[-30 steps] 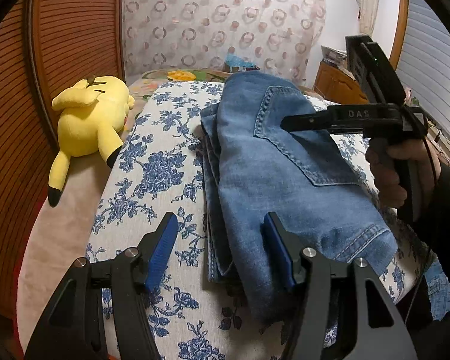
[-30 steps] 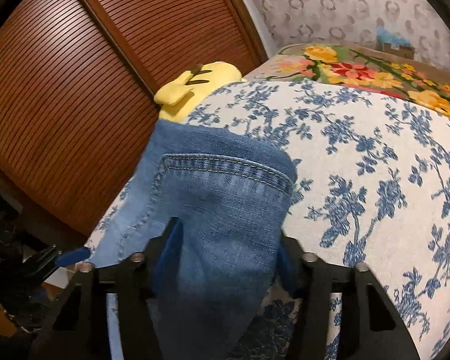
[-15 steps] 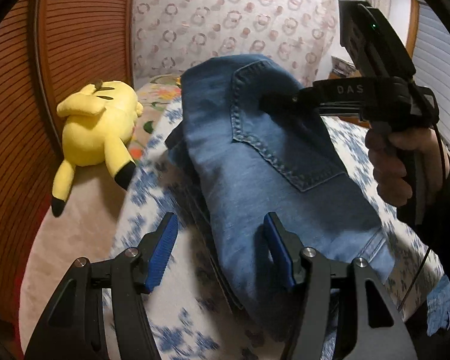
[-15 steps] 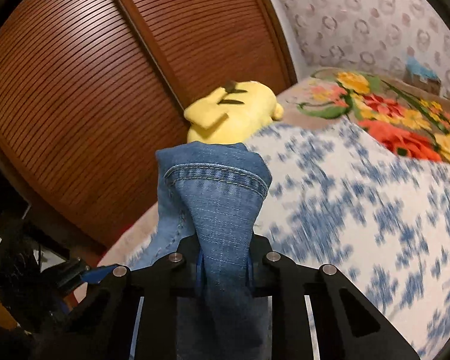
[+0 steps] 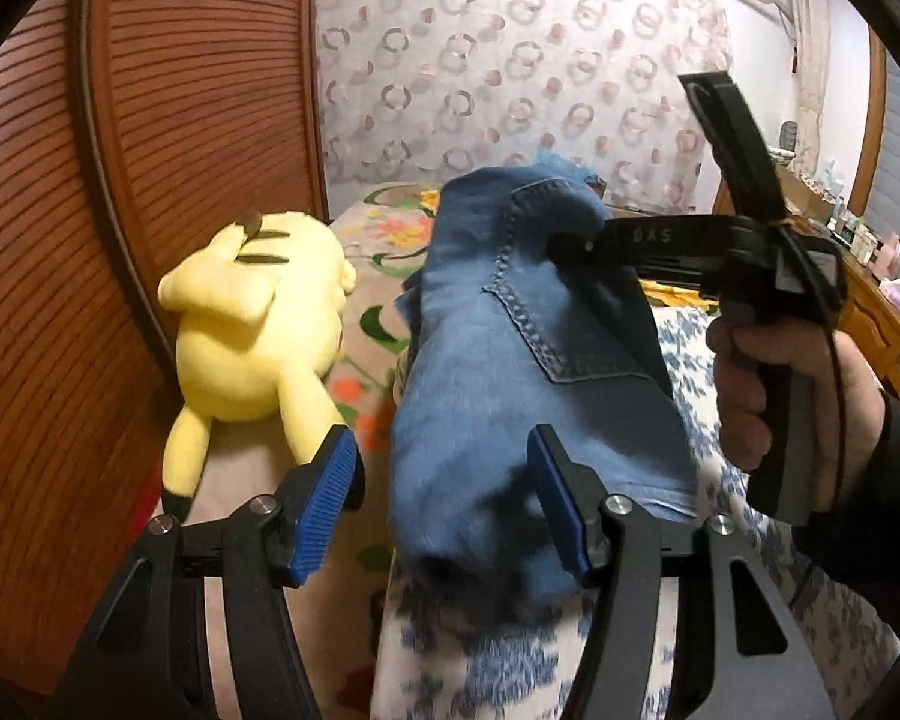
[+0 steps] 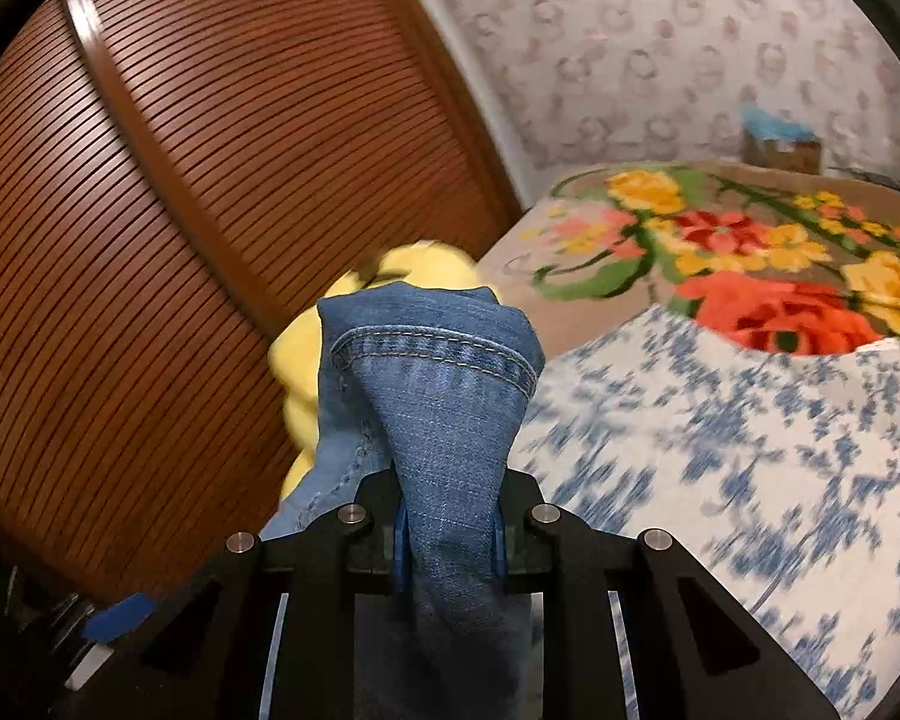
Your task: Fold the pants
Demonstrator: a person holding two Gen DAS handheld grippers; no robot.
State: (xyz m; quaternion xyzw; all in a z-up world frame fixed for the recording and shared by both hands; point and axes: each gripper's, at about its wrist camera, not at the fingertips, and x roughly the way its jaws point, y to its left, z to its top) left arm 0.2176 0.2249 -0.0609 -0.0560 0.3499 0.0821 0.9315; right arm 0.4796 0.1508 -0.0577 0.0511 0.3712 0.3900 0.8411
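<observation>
The folded blue jeans [image 5: 510, 372] hang lifted above the bed, back pocket showing. My right gripper [image 6: 447, 540] is shut on the jeans [image 6: 438, 396] at their far top end; it also shows in the left wrist view [image 5: 576, 243], held by a hand. My left gripper [image 5: 444, 492] is open, its blue pads on either side of the jeans' near lower end, with denim between the jaws. Whether the pads touch the cloth I cannot tell.
A yellow plush toy [image 5: 258, 324] lies on the bed's left side beside the brown slatted wardrobe doors [image 5: 150, 180]. The bed has a blue-flowered white sheet [image 6: 720, 450] and a bright floral blanket [image 6: 750, 264] further back. A wooden dresser [image 5: 876, 312] stands right.
The right gripper closed on the jeans' top end and lifted them off the sheet. Both grippers moved up and left toward the plush toy. The left gripper stayed open.
</observation>
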